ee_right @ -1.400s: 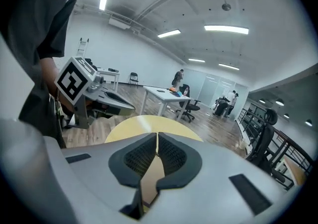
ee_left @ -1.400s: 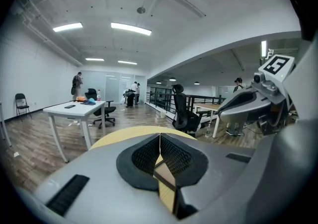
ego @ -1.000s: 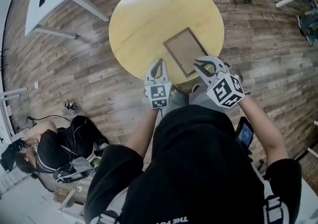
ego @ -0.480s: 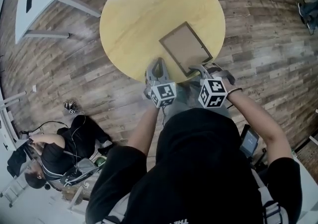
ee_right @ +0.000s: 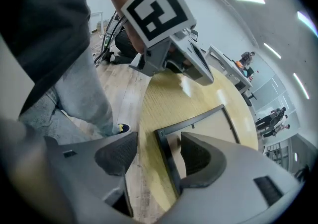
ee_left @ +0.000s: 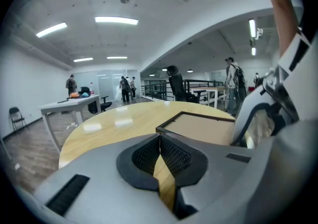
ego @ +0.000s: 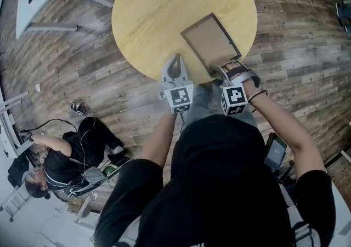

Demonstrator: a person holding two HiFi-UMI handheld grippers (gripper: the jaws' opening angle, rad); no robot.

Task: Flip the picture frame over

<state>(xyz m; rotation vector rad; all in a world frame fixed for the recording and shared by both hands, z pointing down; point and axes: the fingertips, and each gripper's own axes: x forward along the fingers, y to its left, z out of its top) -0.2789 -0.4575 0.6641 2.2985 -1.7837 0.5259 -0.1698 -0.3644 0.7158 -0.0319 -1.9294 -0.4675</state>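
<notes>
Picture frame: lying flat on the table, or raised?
Lying flat: the picture frame rests on the round table, no edge lifted.

Picture frame [ego: 211,43] underside and table [ego: 148,16] far rim unseen

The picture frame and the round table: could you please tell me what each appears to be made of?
Picture frame: thin dark rim, wood or plastic, around a matte brown panel that looks like fibreboard or card. Table: pale top with visible grain and light reflections, so sealed wood or laminate; I cannot tell which.
</notes>
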